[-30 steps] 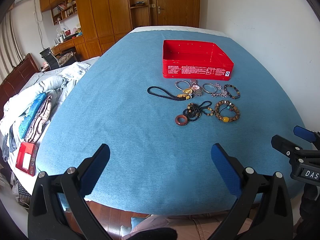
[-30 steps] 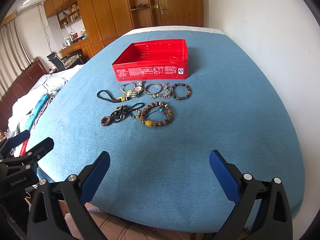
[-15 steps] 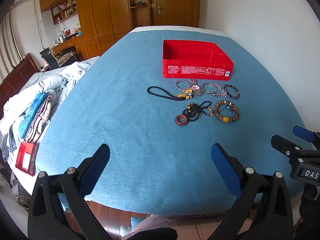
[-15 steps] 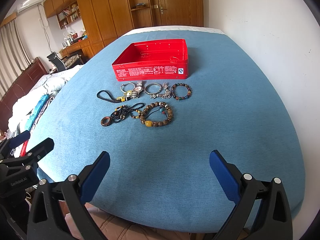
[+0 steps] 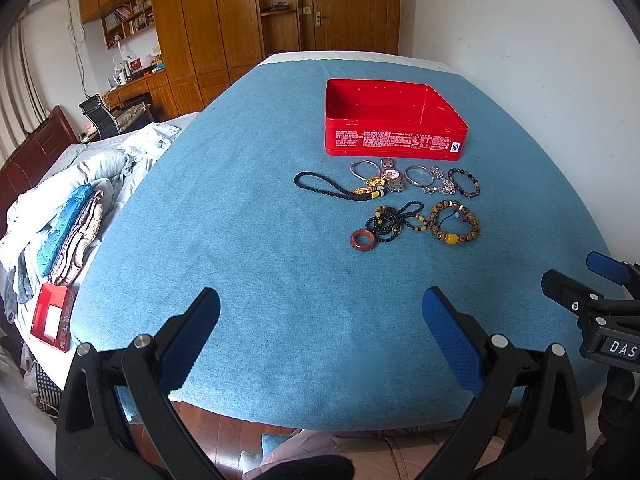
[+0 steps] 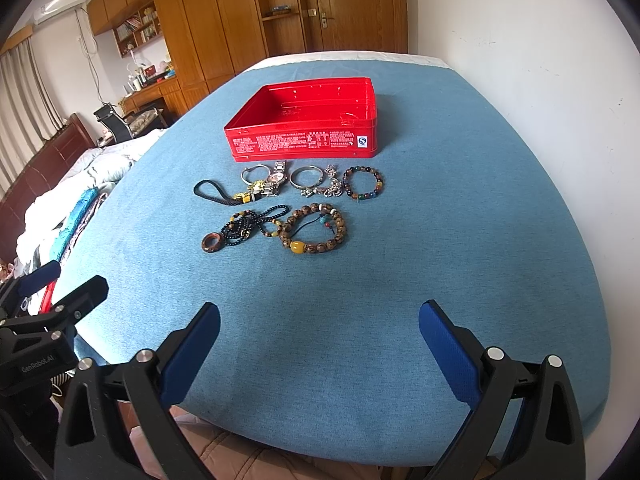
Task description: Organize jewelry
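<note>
Red metal, the open tin (image 6: 304, 124) sits ahead of both my grippers on the blue cloth (image 6: 400, 280), its long side facing me crosswise. Between it and my tools lies the jewelry in two rows running left to right: black cord loop (image 6: 216, 194), watch (image 6: 276, 180), silver bangle (image 6: 306, 178) and coloured bead bracelet (image 6: 363, 183) behind; brown ring (image 6: 212, 243), dark bead necklace (image 6: 248, 226) and wooden bead bracelet (image 6: 314, 232) nearer. My left gripper (image 5: 320, 316) and right gripper (image 6: 319, 328) both gape wide, holding nothing, well short of everything.
</note>
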`<control>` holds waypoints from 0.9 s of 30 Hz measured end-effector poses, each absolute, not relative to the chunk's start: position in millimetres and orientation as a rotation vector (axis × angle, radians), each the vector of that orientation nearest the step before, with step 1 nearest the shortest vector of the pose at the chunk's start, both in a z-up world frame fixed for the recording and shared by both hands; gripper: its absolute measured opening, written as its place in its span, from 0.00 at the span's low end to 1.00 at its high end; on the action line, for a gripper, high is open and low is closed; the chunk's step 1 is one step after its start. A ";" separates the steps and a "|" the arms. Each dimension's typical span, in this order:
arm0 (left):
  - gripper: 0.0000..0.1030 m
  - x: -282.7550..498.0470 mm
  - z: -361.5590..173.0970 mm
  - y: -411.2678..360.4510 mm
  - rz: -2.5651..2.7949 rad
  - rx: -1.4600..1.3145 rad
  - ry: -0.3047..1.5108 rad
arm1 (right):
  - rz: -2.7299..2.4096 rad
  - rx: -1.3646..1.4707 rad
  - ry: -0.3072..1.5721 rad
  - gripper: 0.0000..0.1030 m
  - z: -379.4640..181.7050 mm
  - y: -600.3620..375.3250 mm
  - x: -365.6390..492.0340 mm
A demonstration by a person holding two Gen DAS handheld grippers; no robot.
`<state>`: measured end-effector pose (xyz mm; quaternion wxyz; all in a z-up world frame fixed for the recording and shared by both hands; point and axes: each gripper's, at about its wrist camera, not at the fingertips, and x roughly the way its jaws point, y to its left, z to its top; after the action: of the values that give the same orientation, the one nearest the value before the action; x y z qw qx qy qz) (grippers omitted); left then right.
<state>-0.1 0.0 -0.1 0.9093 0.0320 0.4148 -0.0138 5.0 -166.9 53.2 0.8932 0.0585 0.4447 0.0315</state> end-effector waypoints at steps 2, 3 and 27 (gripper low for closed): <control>0.97 -0.1 -0.1 0.0 -0.028 0.066 0.855 | 0.065 0.122 0.922 0.96 53.1 -166.7 5.4; 0.97 -0.1 -0.1 0.0 -0.028 0.066 0.855 | 0.065 0.122 0.922 0.96 52.9 -167.1 5.6; 0.96 77.0 -18.4 35.3 -0.112 -0.160 1.021 | 0.129 0.225 1.098 0.96 30.9 -195.5 66.3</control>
<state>77.0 35.3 -18.4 0.8680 -0.0767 0.4877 -0.0536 66.3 -195.5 30.9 0.8451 0.1067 0.5204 0.0610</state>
